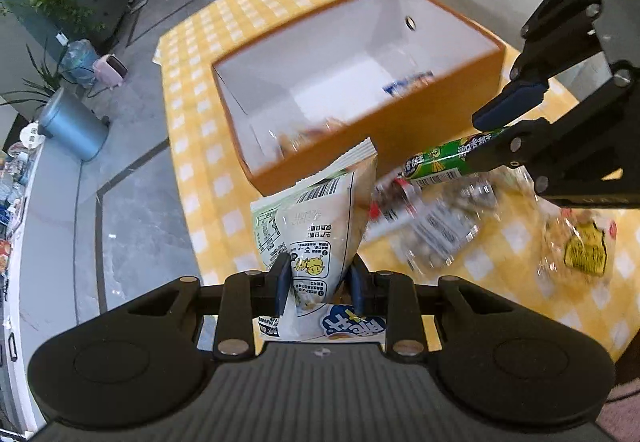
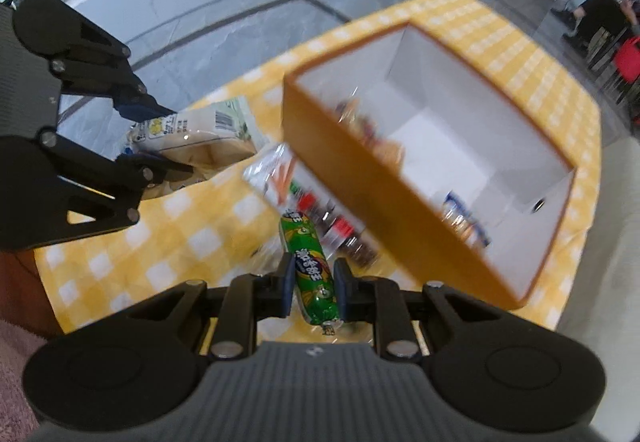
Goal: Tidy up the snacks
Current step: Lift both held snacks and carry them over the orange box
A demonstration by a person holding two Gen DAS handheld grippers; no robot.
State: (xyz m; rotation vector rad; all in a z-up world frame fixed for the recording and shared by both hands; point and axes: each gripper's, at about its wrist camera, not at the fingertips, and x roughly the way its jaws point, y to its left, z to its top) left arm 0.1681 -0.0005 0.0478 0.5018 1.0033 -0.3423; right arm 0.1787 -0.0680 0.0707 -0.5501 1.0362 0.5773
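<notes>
The left gripper is clamping a white and pale-green crinkly plastic snack bag, which is standing upright between its blue-padded fingers with the barcode end pointing away from the camera. The right gripper is squeezing a green foil-wrapped sausage-shaped snack stick, whose long axis is running straight ahead along the fingers. Directly ahead of both claws, an open orange cardboard box with a white interior is sitting on a yellow and white checked tablecloth; its near orange wall is rising just beyond the tips of both held snacks, and a few packets are already lying inside. Below and between the claws, clear plastic packets of dark nuts and a crumpled clear packet with a yellow label are lying loose on the cloth. Judging by the layout, both claws are carrying their snacks toward the box opening, which lies forward and slightly above each; the left seems marginally nearer the rim.
</notes>
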